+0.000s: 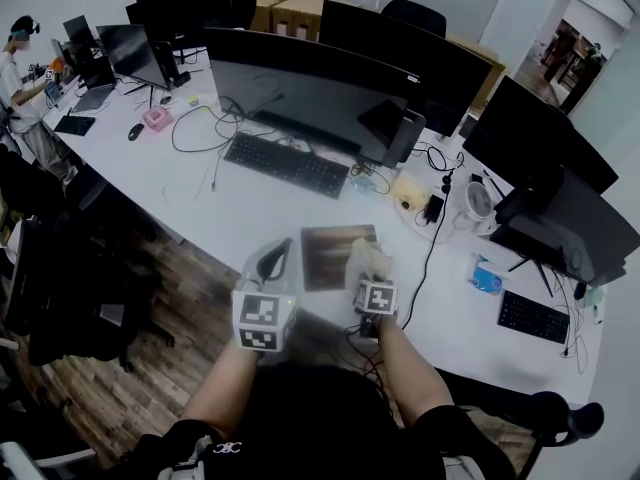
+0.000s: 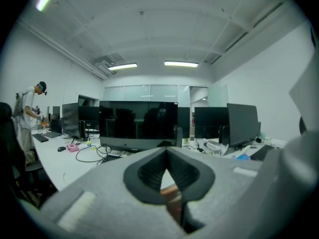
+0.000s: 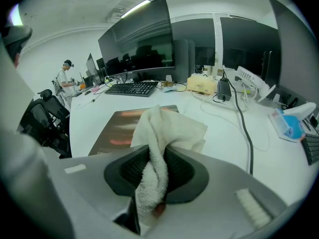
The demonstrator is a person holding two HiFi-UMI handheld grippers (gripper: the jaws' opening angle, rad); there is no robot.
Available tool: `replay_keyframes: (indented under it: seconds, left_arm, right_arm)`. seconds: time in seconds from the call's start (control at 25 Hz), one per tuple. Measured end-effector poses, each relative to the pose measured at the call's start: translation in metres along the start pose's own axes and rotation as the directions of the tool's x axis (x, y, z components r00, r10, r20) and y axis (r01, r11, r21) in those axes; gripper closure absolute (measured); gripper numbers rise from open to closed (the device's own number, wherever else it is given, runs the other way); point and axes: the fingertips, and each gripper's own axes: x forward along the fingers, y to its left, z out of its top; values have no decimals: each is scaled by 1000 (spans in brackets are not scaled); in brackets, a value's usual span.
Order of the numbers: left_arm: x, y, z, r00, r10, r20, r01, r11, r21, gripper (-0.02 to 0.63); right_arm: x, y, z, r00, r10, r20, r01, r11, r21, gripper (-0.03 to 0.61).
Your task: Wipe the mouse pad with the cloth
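Observation:
A dark brown mouse pad [image 1: 330, 256] lies on the white desk [image 1: 230, 218] in front of me; in the right gripper view the mouse pad [image 3: 117, 131] shows reflective streaks. My right gripper [image 1: 370, 280] hovers at the pad's right edge, shut on a white terry cloth [image 1: 366, 259]. The cloth [image 3: 172, 128] bunches up between the jaws of the right gripper [image 3: 158, 151] and spills forward over the pad's right side. My left gripper [image 1: 272, 261] is held just left of the pad, tilted up off the desk. The left gripper [image 2: 167, 152] has its tips together and holds nothing.
Behind the pad sit a black keyboard [image 1: 286, 164] and a wide curved monitor [image 1: 310, 88]. A black cable [image 1: 430, 248] runs down the desk right of the cloth, near a yellowish box [image 1: 410, 190]. A person [image 1: 18, 63] works at the far left.

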Motion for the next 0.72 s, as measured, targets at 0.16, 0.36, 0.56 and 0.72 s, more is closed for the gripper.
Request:
replay_keyframes:
  seconds: [0.16, 0.36, 0.56, 0.72]
  left_arm:
    - [5, -5, 3, 1000, -4, 2, 4, 1000, 5, 615]
    - [6, -5, 4, 1000, 12, -1, -11, 1000, 11, 615]
    - [6, 3, 5, 999, 37, -1, -37, 999, 13, 615]
    - [5, 8, 4, 998, 58, -5, -58, 998, 14, 615]
  right_arm:
    - [1, -6, 4, 1000, -2, -4, 2, 1000, 3, 494]
    - [7, -5, 13, 1000, 6, -4, -6, 1000, -7, 494]
    - [16, -6, 29, 1000, 9, -9, -8, 1000, 11, 494]
    - [25, -9, 38, 1000, 9, -19, -9, 1000, 19, 494]
